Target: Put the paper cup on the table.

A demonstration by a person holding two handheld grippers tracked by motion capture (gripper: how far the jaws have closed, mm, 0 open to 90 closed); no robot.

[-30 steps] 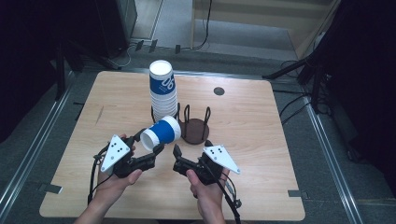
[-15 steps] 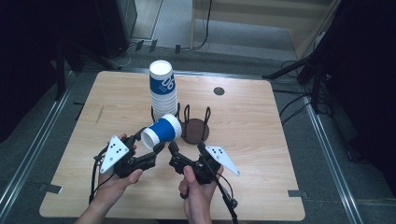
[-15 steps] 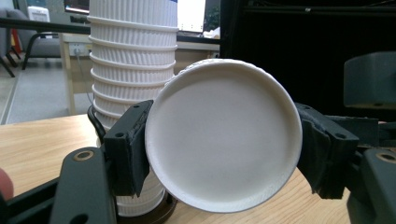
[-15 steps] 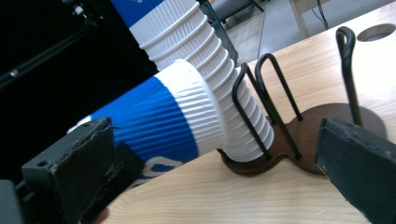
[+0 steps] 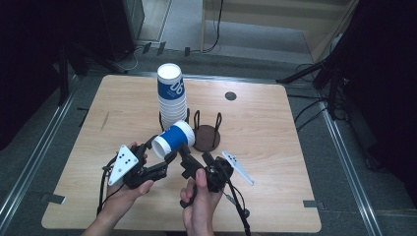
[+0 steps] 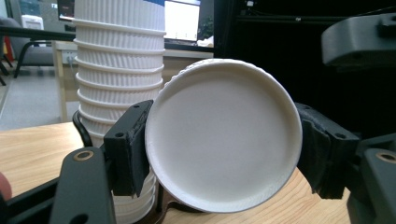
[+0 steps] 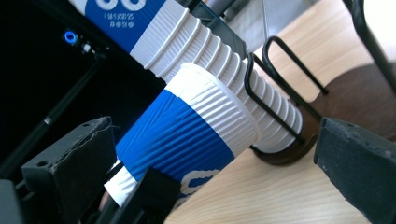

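A blue and white ribbed paper cup [image 5: 173, 139] lies on its side above the table, with my left gripper [image 5: 158, 152] shut on its base end. In the left gripper view the cup's white bottom [image 6: 223, 135] sits squeezed between the two jaws. My right gripper [image 5: 189, 160] is just right of the cup, open. In the right gripper view its jaws stand wide apart on either side of the cup [image 7: 187, 135] without touching it. Behind it, a tall stack of the same cups [image 5: 172, 96] stands upright in a black wire holder [image 7: 280, 70].
A second wire holder with a round brown base [image 5: 206, 137] stands empty just right of the stack. A small dark disc [image 5: 230, 96] is set in the wooden table [image 5: 295, 162] at the back right. Metal rails run along both sides of the table.
My right gripper has moved left and forward toward the held cup and rolled, so its grey plate now points right. The left gripper and cup have hardly moved.
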